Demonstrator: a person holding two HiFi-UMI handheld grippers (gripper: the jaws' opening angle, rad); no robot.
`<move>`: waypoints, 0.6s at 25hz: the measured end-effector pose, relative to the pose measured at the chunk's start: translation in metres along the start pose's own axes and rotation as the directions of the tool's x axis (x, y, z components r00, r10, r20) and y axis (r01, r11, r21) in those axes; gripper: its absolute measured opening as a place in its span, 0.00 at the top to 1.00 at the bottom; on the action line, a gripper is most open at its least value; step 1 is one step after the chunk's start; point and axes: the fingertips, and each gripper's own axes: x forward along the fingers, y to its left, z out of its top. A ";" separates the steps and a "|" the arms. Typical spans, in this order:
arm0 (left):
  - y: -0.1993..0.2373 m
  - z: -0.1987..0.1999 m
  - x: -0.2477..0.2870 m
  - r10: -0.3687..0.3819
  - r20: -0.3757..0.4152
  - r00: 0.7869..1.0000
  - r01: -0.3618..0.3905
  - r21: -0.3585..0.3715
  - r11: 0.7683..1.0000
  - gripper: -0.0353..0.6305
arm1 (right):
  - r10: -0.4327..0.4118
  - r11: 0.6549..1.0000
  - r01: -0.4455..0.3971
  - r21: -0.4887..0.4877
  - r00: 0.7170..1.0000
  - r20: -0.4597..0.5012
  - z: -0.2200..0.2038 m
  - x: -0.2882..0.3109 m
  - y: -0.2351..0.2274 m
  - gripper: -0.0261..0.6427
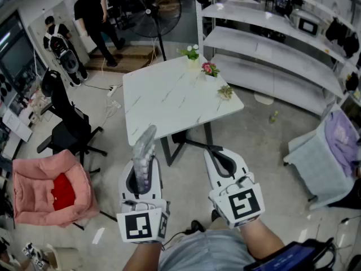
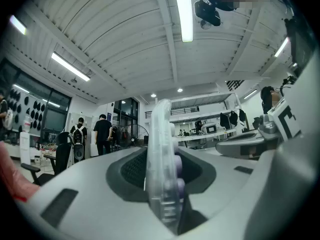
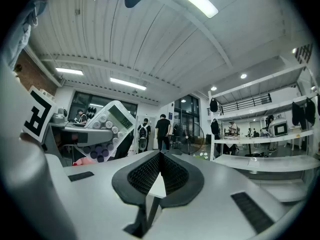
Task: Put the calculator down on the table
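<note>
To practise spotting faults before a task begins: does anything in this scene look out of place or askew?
The calculator stands on edge, clamped in the left gripper, held in the air and not yet on the table. Nothing looks spilled or damaged.

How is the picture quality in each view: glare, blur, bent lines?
Head view: even light, the shelves curve near the edge. Left gripper view: the ceiling lamp glares; the close calculator is soft. Right gripper view: strong fisheye, dark corners.

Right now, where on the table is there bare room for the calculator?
The white table is bare across its middle, left side and near edge. Only its right edge is crowded, with three small plants.
</note>
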 end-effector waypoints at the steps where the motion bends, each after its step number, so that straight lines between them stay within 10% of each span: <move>1: 0.000 0.000 0.000 0.001 0.001 1.000 -0.001 -0.001 1.000 0.75 | 0.000 1.000 0.000 0.001 1.000 0.002 0.000 0.000 0.000 0.94; 15: 0.019 -0.003 -0.001 0.005 0.017 1.000 -0.005 -0.010 1.000 0.75 | 0.000 1.000 0.000 -0.006 0.999 0.051 0.008 0.011 0.010 0.87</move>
